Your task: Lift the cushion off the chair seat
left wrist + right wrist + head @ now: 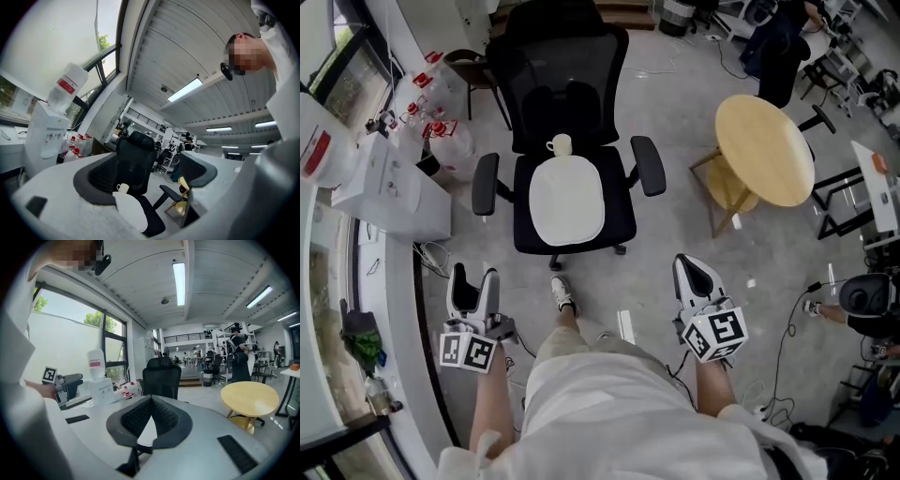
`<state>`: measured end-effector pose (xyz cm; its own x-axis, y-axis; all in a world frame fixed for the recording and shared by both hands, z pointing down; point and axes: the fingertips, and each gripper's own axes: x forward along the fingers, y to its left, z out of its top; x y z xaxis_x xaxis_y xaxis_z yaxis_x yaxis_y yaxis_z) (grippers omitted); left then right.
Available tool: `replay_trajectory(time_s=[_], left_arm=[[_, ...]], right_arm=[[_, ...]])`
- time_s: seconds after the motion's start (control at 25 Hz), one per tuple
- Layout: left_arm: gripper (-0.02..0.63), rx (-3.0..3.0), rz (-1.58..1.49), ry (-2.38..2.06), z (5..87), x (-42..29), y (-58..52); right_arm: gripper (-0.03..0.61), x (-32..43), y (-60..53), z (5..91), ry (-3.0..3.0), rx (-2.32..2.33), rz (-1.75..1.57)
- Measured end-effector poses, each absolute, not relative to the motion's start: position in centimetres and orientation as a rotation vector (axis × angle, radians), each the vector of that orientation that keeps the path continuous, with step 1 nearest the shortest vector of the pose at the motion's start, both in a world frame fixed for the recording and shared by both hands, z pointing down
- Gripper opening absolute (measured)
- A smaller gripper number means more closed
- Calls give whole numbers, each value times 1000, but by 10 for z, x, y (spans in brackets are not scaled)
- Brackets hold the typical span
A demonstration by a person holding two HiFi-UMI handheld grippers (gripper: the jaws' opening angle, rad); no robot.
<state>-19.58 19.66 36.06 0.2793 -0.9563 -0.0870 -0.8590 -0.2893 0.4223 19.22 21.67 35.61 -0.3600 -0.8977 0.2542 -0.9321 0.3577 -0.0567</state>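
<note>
A white oval cushion (567,202) lies flat on the seat of a black mesh office chair (567,84). At the back of the seat, by the cushion's far edge, stands a white cup (562,144). My left gripper (474,279) hangs low in front of the chair's left side, open and empty, well short of the seat. My right gripper (694,272) is in front of the chair's right side, shut on nothing. The left gripper view frames the cushion (130,211) and cup (123,188) between wide-spread jaws. In the right gripper view the pads meet at the tip, with the cushion (147,432) showing below.
A round wooden table (764,150) stands right of the chair. A white water dispenser (384,178) and water jugs (441,122) sit to the left along the window wall. Another person (867,300) sits at the right edge, with cables on the floor nearby.
</note>
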Motion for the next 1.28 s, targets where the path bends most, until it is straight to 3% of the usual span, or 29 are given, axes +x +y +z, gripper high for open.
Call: replay_trajectory(time_s=[0.56, 1.28], left_arm=[[411, 2320, -302, -1416, 410, -200, -15], [411, 2324, 114, -1308, 530, -113, -150]], right_arm=[[0, 117, 34, 355, -2306, 1581, 285], [0, 138, -82, 426, -2393, 1375, 425]])
